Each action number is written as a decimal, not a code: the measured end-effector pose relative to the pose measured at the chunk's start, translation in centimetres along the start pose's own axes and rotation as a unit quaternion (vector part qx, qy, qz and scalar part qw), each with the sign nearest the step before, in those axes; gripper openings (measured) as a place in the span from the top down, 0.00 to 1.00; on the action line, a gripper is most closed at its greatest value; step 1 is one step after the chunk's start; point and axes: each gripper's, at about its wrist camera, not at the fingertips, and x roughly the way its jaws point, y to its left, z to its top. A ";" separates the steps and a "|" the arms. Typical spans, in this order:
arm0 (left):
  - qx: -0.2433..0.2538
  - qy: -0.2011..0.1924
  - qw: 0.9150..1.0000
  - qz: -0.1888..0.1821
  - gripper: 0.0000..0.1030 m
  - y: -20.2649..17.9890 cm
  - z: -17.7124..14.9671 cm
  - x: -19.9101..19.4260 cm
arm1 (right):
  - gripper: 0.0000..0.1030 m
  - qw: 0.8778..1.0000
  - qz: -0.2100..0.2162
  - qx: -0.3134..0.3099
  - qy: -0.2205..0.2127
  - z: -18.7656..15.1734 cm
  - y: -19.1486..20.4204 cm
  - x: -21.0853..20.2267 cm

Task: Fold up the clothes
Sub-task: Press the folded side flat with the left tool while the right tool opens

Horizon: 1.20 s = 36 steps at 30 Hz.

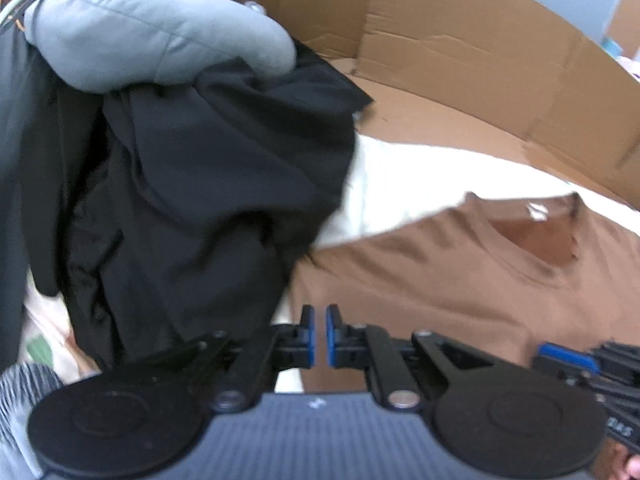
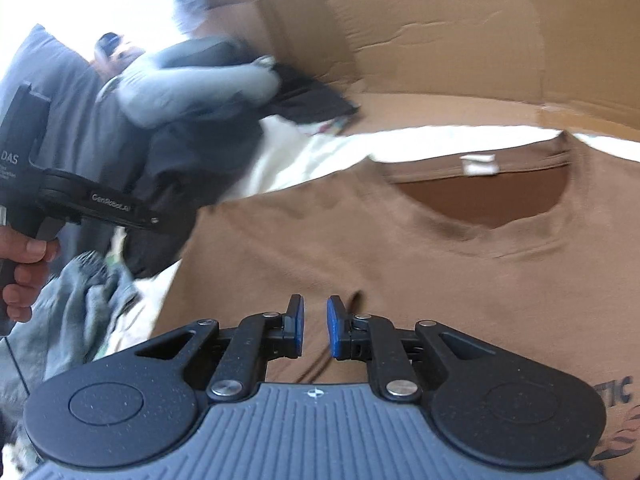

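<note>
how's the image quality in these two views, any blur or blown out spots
Left wrist view: the black clothes pile and brown t-shirt are smeared by motion blur, while the left tongs stay sharp. Right wrist view: the upper left corner is blown out white, the white sheet glares, the cardboard wall bows with fisheye distortion, and the right tongs are crisp.

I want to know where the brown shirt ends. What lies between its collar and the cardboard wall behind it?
In the right wrist view, a strip of white sheet, then bare cardboard floor, separates the brown shirt's collar from the cardboard wall.
</note>
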 end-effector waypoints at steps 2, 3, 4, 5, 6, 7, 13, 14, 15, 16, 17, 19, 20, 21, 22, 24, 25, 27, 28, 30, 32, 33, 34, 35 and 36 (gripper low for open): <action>0.004 0.002 1.000 -0.015 0.94 -0.4 -1.0 -0.5 | 0.87 1.000 0.012 -0.006 0.009 -0.5 0.8 0.3; 0.009 0.006 1.000 -0.021 0.94 -0.8 -1.7 -0.5 | 0.87 1.000 0.016 -0.013 0.013 -0.8 1.2 0.5; 0.015 0.010 0.999 -0.028 0.94 -1.2 -2.4 -0.4 | 0.87 0.999 0.020 -0.020 0.017 -1.1 1.7 0.7; 0.024 0.017 0.999 -0.033 0.94 -2.1 -2.9 -0.2 | 0.87 0.999 0.023 -0.029 0.022 -1.4 2.1 0.9; 0.032 0.024 0.998 -0.038 0.94 -2.5 -3.4 -0.2 | 0.87 0.999 0.025 -0.037 0.027 -1.7 2.4 1.1; 0.039 0.031 0.998 -0.040 0.94 -2.5 -3.8 -0.1 | 0.87 0.998 0.027 -0.046 0.032 -2.0 2.8 1.3; 0.050 0.060 0.997 -0.018 0.97 -0.9 -5.0 2.0 | 0.83 0.992 0.014 -0.103 0.072 -3.6 3.7 2.8; 0.051 0.062 0.997 -0.013 0.97 -0.8 -5.2 2.2 | 0.83 0.990 0.011 -0.115 0.076 -3.9 3.7 2.8; 0.048 0.063 0.997 -0.013 0.98 -0.9 -5.3 2.5 | 0.83 0.989 0.010 -0.127 0.079 -4.1 3.7 2.5; 0.045 0.064 0.997 -0.016 0.97 -0.9 -5.4 2.1 | 0.83 0.987 0.008 -0.136 0.084 -4.3 3.7 2.2; 0.045 0.063 0.997 -0.019 0.97 -1.2 -5.6 2.1 | 0.83 0.986 0.005 -0.140 0.089 -4.4 3.7 1.9; 0.051 0.061 0.996 -0.025 0.97 -1.5 -6.3 1.2 | 0.83 0.985 0.003 -0.143 0.097 -4.5 3.6 1.3; 0.054 0.061 0.996 -0.030 0.97 -1.7 -6.7 0.7 | 0.82 0.985 0.004 -0.143 0.099 -4.4 3.7 1.0; 0.056 0.061 0.996 -0.034 0.97 -2.0 -7.1 0.5 | 0.82 0.985 0.006 -0.143 0.100 -4.3 3.8 0.7; 0.058 0.059 0.996 -0.036 0.97 -2.3 -7.4 0.4 | 0.82 0.985 0.013 -0.142 0.096 -4.2 3.9 0.3; 0.062 0.057 0.996 -0.038 0.97 -2.8 -8.1 -0.2 | 0.82 0.985 0.025 -0.141 0.091 -4.1 4.2 -0.4; 0.064 0.056 0.996 -0.038 0.96 -2.9 -8.5 -0.6 | 0.82 0.986 0.031 -0.140 0.090 -4.1 4.5 -0.7; 0.069 0.057 0.995 -0.035 0.94 -3.4 -9.3 0.1 | 0.81 0.985 0.042 -0.138 0.090 -4.3 5.0 -1.0; 0.071 0.060 0.995 -0.035 0.94 -3.4 -9.8 0.2 | 0.80 0.985 0.046 -0.137 0.091 -4.4 5.2 -1.1; 0.084 0.070 0.993 -0.033 0.90 -3.8 -11.0 1.0 | 0.76 0.985 0.054 -0.134 0.095 -4.7 5.7 -1.2; 0.097 0.078 0.991 -0.040 0.81 -4.1 -12.4 1.1 | 0.76 0.984 0.057 -0.135 0.101 -5.2 6.2 -1.0; 0.099 0.082 0.991 -0.043 0.78 -4.1 -13.0 1.3 | 0.76 0.984 0.060 -0.133 0.106 -5.5 6.4 -0.9; 0.102 0.085 0.990 -0.037 0.75 -4.2 -13.4 1.6 | 0.76 0.983 0.064 -0.129 0.110 -5.7 6.6 -0.8; 0.108 0.083 0.990 -0.027 0.74 -4.3 -13.8 1.8 | 0.76 0.984 0.068 -0.122 0.114 -5.8 6.7 -0.7; 0.113 0.081 0.990 -0.018 0.74 -4.3 -14.1 2.0 | 0.75 0.983 0.072 -0.120 0.117 -6.0 6.9 -0.5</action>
